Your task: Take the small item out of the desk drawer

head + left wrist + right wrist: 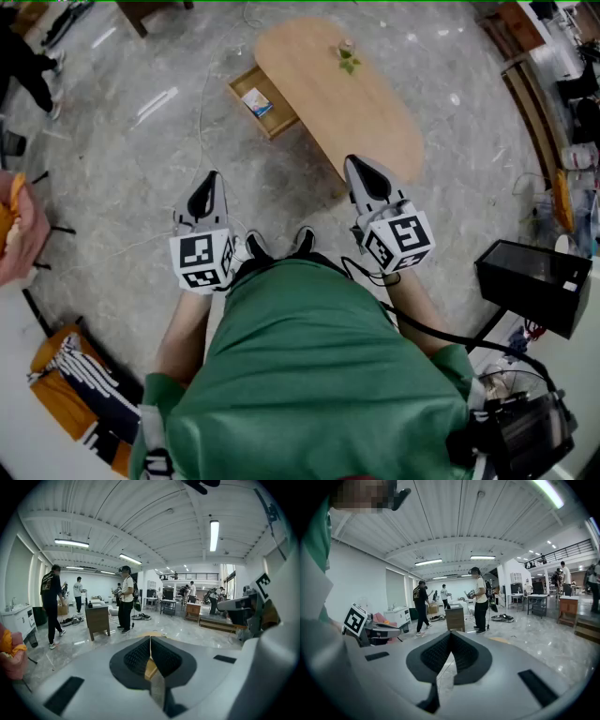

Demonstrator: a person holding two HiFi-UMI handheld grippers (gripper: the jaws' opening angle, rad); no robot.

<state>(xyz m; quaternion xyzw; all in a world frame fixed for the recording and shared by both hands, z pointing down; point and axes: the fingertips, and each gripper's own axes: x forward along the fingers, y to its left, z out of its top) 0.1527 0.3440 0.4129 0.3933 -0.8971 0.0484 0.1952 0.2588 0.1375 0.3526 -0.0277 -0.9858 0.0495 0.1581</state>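
Note:
A light wooden oval desk stands on the grey floor ahead of me in the head view. Its drawer is pulled out to the left, and a small blue-and-white item lies inside it. Both grippers are held up near my body, well short of the desk and apart from the drawer. My left gripper is shut with nothing between its jaws. My right gripper is shut too and holds nothing. Both gripper views look out level across the room, not at the drawer.
A small green sprig sits on the desk top. A black box on a stand is at my right, an orange bag at my lower left. Several people and a dark cabinet stand farther off.

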